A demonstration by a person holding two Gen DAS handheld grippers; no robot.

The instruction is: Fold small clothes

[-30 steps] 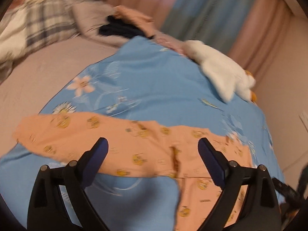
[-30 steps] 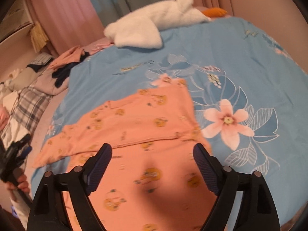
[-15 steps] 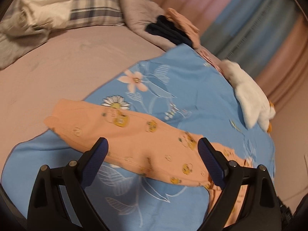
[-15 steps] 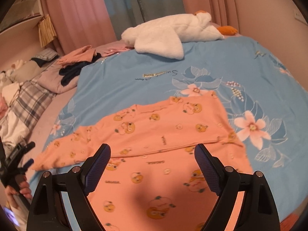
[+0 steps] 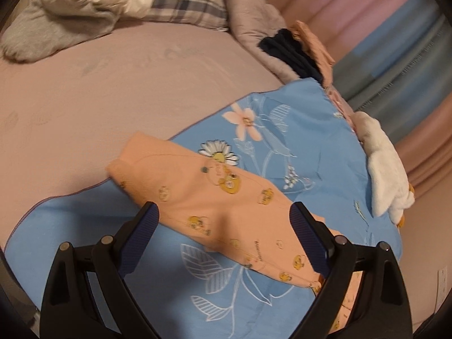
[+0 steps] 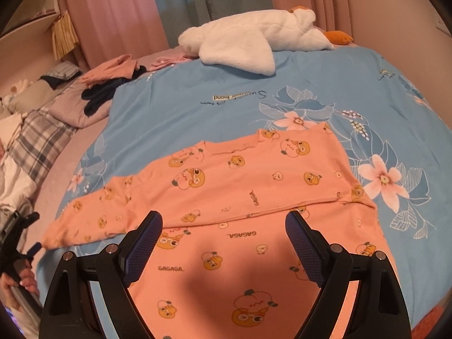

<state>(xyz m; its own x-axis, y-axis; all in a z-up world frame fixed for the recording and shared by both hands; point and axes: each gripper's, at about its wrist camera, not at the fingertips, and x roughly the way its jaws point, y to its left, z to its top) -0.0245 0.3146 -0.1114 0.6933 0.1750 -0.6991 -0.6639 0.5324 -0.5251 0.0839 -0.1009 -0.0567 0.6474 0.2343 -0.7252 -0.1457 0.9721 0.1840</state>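
We see shirt [image 6: 254,186] flat on blanket [image 6: 197,84] | left gripper [image 5: 223,226] jaws wide, empty, over sleeve [image 5: 175,180] | right gripper [image 6: 223,231] jaws wide, empty, over shirt body.

Sheet [image 6: 197,90]: blue, with a flower print and a line of lettering, spread over the bed.
Mattress [image 5: 99,90]: bare pink surface beside the sheet.
Plush goose [image 6: 254,36]: white with an orange beak, lying at the sheet's far edge.
Plaid bedding [image 5: 183,0]: crumpled at the mattress's far side.
Grey cloth [image 5: 50,28]: bunched beside the plaid bedding.
Dark clothes [image 6: 99,96]: heaped by the sheet's corner.
Curtains [image 6: 118,14]: pink and blue, behind the bed.
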